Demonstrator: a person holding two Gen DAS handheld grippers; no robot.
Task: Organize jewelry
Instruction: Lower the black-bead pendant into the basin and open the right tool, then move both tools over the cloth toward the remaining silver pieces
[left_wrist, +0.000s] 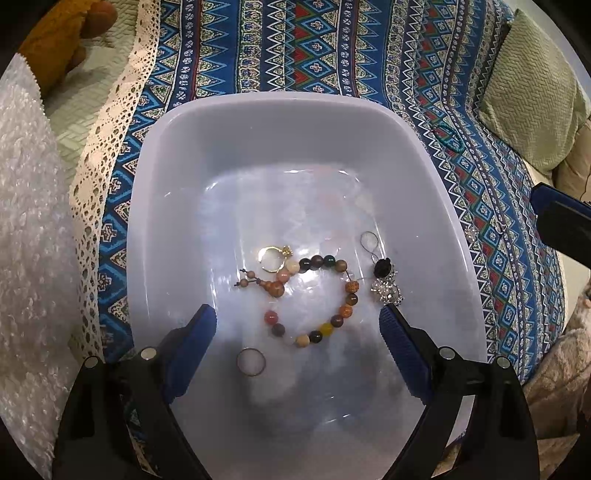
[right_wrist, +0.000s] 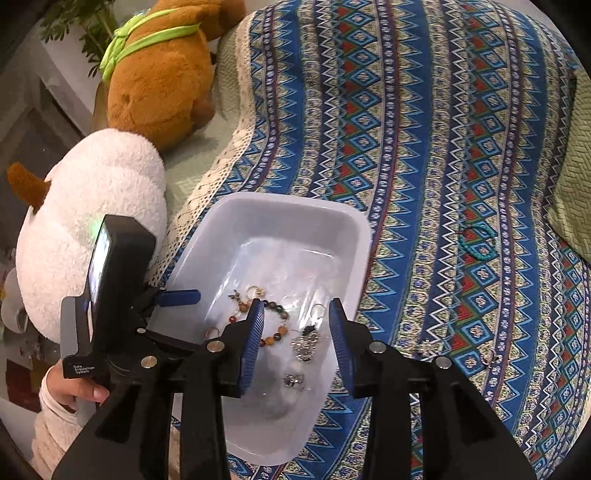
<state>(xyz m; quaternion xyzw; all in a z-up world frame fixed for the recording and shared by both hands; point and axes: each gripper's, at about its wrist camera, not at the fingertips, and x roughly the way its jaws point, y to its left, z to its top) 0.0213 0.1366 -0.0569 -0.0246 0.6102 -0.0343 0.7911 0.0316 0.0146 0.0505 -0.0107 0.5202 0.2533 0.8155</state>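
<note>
The pale grey rectangular plastic tub (left_wrist: 310, 122) sat on the blue patterned cloth (left_wrist: 280, 48) and already held most of the jewelry: a bracelet of brown, amber and green beads (left_wrist: 334, 306) curled on its floor, a gold open ring (left_wrist: 272, 258) just beside the bracelet's upper end, a plain thin metal ring (left_wrist: 251, 362) near the close wall, and a silver sparkly earring with a black top (left_wrist: 386, 284) to the right. A turquoise beaded bracelet (right_wrist: 476, 242) lay on the cloth well apart from the tub, and two small silver pieces (right_wrist: 489, 356) lay on the cloth nearer the tub, so the sorting looked unfinished.

The left gripper (left_wrist: 297, 326) hung over the tub with its blue pads spread wide and nothing between them. The right gripper (right_wrist: 297, 334) was likewise spread and empty above the tub's right part.

The risk, as I judged it, lay in the small silver pieces: they blended into the busy pattern, and a pinch could catch the soft cloth or let them slip out. With both grippers close over one tub, they might also knock together.

A brown plush toy (right_wrist: 162, 70) and a white plush toy (right_wrist: 88, 221) sat off the left edge, clear of the work.
</note>
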